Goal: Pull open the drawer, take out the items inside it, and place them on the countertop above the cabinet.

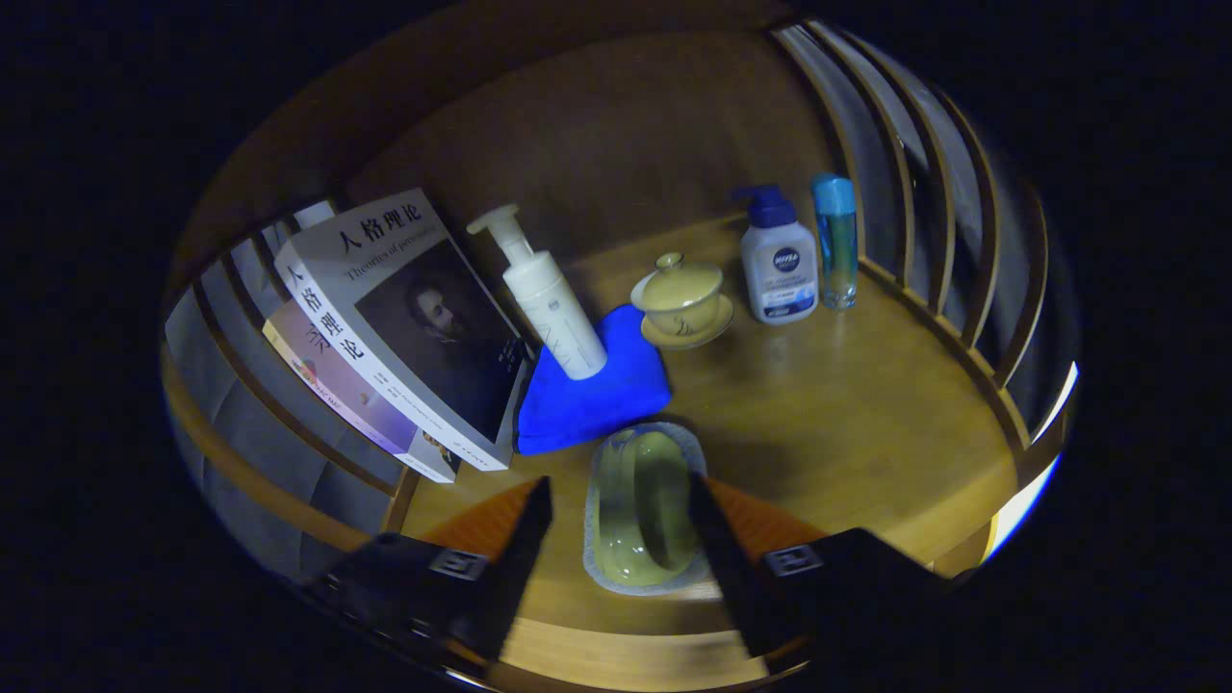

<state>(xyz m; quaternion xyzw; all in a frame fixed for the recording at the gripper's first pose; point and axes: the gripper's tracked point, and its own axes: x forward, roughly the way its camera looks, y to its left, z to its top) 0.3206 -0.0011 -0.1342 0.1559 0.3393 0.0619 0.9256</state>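
Now the gripper (621,515) hangs over the countertop (847,423), jaws apart either side of a soap dish (640,510) lying just before the blue cloth (587,385), its long axis running along the fingers; whether they touch it is unclear.

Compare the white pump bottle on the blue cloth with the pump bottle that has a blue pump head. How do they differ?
The white pump bottle is tall, slim and leans, standing on the blue cloth. The blue-headed pump bottle is shorter, wider and upright on bare wood beside a slim blue-capped bottle. Both have white bodies and stand beyond the claw, whose fingers flank a pale oblong dish.
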